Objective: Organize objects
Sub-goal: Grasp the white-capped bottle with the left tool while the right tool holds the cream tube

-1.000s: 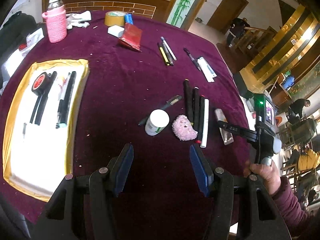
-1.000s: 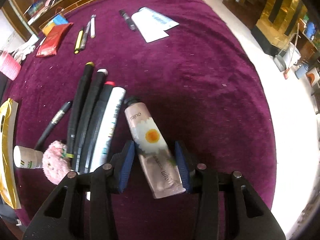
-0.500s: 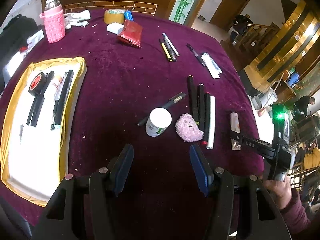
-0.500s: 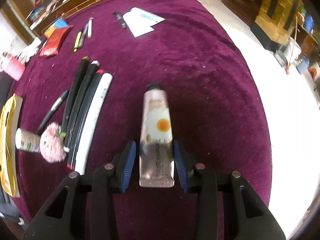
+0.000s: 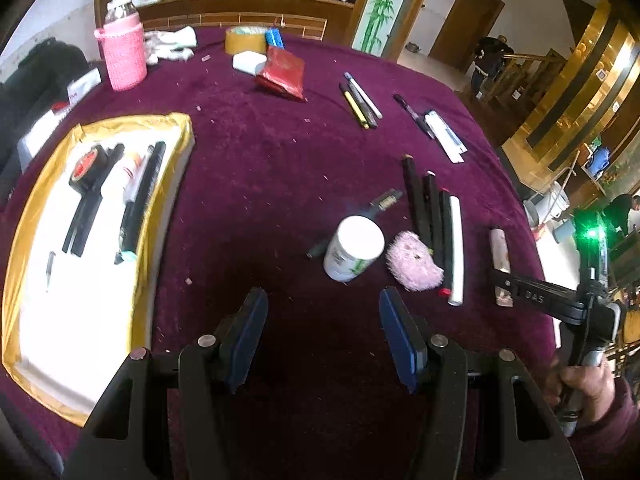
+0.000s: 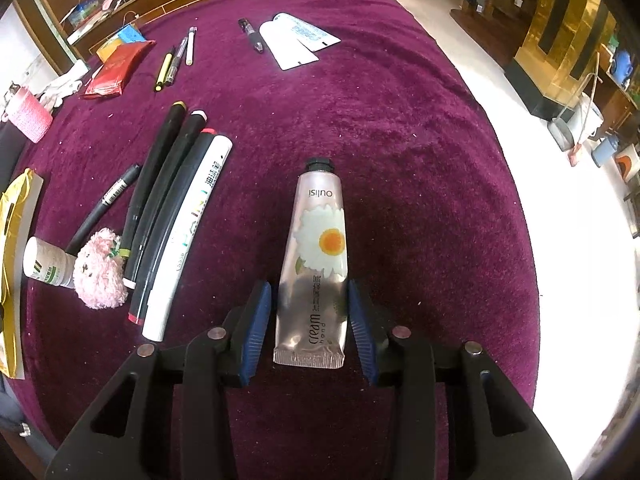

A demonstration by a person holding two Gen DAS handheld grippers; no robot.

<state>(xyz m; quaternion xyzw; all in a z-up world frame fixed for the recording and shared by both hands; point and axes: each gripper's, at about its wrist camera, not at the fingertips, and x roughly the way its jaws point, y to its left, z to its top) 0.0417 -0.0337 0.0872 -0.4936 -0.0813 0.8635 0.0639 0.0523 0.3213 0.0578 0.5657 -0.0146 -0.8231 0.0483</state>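
A pink hand cream tube (image 6: 320,240) with a daisy print lies flat on the purple cloth, cap pointing away. My right gripper (image 6: 309,288) straddles its crimped end; the jaws are opening, and a thin gap shows at each pad. In the left wrist view the same tube (image 5: 500,256) lies right of the markers, under the right gripper (image 5: 520,288) held by a hand. My left gripper (image 5: 323,296) hangs open over bare cloth, just short of a white bottle (image 5: 352,254) and a pink pompom (image 5: 414,266). Several markers (image 5: 434,224) lie side by side.
A gold-rimmed white tray (image 5: 24,216) at the left holds tape and pens. A pink-sleeved bottle (image 5: 122,56), tape roll (image 5: 244,40), red packet (image 5: 282,74), loose pens (image 5: 360,100) and white cards (image 5: 446,136) lie farther back. The table edge (image 6: 520,240) drops off at the right.
The right gripper swung the tube away from the markers until it lay straight, then its pads eased off the tube. The left gripper sank a little toward the cloth.
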